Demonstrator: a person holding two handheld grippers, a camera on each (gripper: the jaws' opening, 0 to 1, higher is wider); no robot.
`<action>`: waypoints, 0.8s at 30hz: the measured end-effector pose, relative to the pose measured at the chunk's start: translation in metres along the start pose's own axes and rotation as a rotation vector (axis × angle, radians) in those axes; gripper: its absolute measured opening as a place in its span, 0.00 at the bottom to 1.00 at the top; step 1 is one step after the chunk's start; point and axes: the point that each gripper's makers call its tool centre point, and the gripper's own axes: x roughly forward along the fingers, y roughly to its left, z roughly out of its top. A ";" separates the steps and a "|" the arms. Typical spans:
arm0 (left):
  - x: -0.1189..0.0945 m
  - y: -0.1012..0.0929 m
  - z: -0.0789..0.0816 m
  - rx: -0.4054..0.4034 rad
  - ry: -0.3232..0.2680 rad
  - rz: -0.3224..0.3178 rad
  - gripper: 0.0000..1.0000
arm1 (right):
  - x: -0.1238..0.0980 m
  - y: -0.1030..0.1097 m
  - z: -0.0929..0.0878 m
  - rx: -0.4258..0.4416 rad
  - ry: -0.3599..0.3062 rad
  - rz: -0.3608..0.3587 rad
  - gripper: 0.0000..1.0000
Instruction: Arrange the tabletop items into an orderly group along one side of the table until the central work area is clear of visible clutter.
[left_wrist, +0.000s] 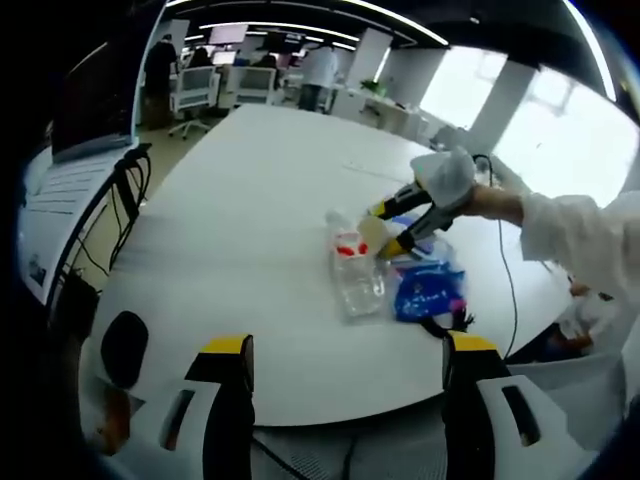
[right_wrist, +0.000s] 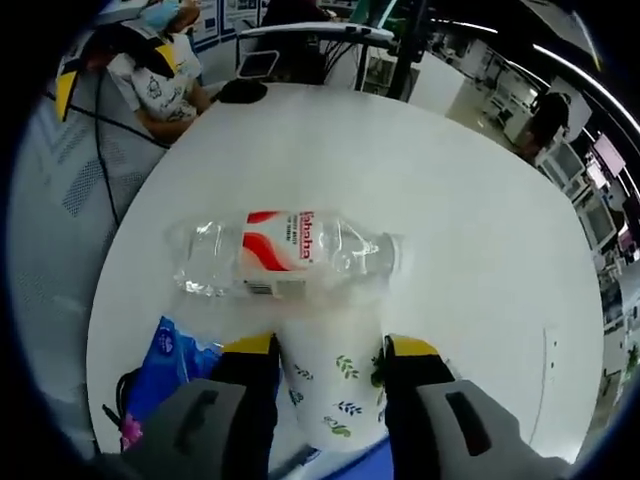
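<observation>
While the left gripper (left_wrist: 345, 365) hangs over the near edge of the white table (left_wrist: 250, 200), its two yellow-tipped jaws stand wide apart with nothing between them. To the left of that view a dark monitor (left_wrist: 95, 100) sits by the table's side, with black cables (left_wrist: 125, 195) trailing down from it. Further right on the tabletop, a clear plastic bottle (left_wrist: 357, 270) with a red label lies on its side, and just beside it rests a blue packet (left_wrist: 428, 290). Over both, the right gripper (left_wrist: 385, 230) reaches in from the right, held by a person's gloved hand (left_wrist: 445, 178) in a white sleeve (left_wrist: 580, 240); a pale cup (left_wrist: 374, 234) sits between its jaws.

From the right gripper view, the blue packet (right_wrist: 165, 360) lies at lower left beside the jaws. The right gripper (right_wrist: 330, 365) pinches a white paper cup (right_wrist: 335, 375) printed with small leaves, one jaw against each side. The cup's far end touches the clear plastic bottle (right_wrist: 285, 255), which lies crosswise just beyond it on the table (right_wrist: 450, 200).
</observation>
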 end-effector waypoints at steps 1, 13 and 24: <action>0.000 0.000 0.000 0.000 0.000 0.001 0.74 | -0.001 -0.001 0.000 -0.001 -0.007 -0.006 0.37; -0.001 -0.001 0.000 -0.008 -0.002 0.002 0.74 | -0.017 -0.029 0.007 0.134 -0.201 -0.129 0.34; -0.001 0.000 -0.001 -0.009 0.002 0.004 0.74 | -0.041 -0.061 0.018 0.392 -0.501 -0.235 0.34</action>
